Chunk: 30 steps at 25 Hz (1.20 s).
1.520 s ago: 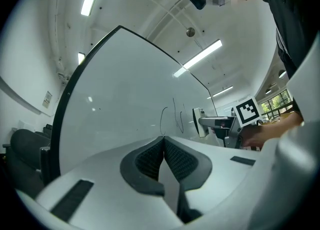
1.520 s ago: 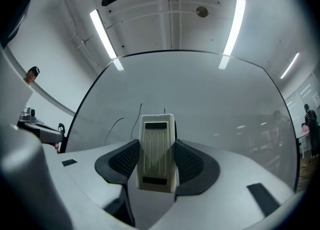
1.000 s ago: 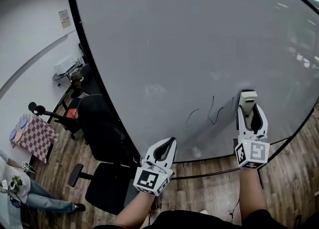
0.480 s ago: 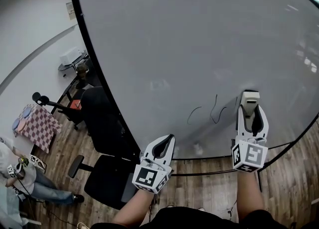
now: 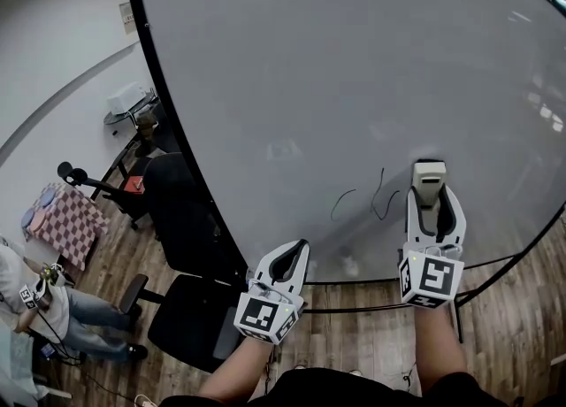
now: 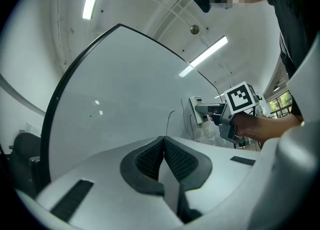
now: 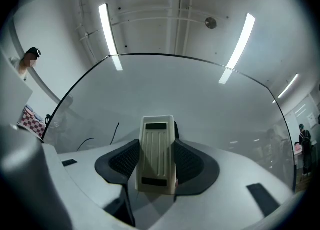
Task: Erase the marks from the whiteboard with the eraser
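Cream ribbed eraser (image 7: pixel 158 151) — two dark slots — clamped in right gripper (image 5: pixel 431 195).

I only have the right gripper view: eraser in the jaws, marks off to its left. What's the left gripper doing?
Observer: The left gripper is shut, with nothing in it.
Operator: Where is it?
Observer: In the head view it sits low, near the whiteboard's bottom edge, left of the marks and lower.
Operator: Is the eraser on the board yet?
Observer: Seen side-on in the left gripper view, the eraser looks to be right at the surface, just right of the marks. I can't confirm contact.
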### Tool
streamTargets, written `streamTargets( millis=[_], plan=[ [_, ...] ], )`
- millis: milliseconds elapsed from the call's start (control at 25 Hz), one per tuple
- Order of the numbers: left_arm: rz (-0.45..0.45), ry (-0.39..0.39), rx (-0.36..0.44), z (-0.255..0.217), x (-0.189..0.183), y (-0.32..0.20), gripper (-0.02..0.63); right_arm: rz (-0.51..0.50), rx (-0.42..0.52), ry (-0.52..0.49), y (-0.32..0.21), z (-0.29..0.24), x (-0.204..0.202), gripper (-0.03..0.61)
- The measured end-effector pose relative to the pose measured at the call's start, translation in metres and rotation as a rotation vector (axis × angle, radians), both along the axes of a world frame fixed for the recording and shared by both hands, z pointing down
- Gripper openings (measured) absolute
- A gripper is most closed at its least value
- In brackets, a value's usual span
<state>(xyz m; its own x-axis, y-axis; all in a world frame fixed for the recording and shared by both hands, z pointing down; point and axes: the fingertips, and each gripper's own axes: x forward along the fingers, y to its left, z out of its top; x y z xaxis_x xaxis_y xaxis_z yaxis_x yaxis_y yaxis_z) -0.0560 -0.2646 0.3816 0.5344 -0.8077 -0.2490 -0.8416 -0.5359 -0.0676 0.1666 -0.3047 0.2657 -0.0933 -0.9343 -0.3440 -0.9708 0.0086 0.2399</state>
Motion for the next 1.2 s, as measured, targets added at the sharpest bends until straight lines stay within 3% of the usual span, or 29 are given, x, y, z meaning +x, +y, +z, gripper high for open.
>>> streamTargets(
  millis=[320,920,1200],
  plan=[
    [-0.019,0.017,-0.013,0.005,-0.006,0.003,0.020,-0.013,0.002,0.016,0.000,-0.001,-0.012,0.242],
    [-0.067,0.026,-0.021,0.002,-0.030,0.002,0.020,-0.136,-0.011,0.096,0.001,0.001,-0.093,0.242],
    [-0.091,0.047,-0.020,0.001,-0.038,0.001,0.020,-0.225,0.024,0.197,0.003,0.005,-0.132,0.244]
  ],
)
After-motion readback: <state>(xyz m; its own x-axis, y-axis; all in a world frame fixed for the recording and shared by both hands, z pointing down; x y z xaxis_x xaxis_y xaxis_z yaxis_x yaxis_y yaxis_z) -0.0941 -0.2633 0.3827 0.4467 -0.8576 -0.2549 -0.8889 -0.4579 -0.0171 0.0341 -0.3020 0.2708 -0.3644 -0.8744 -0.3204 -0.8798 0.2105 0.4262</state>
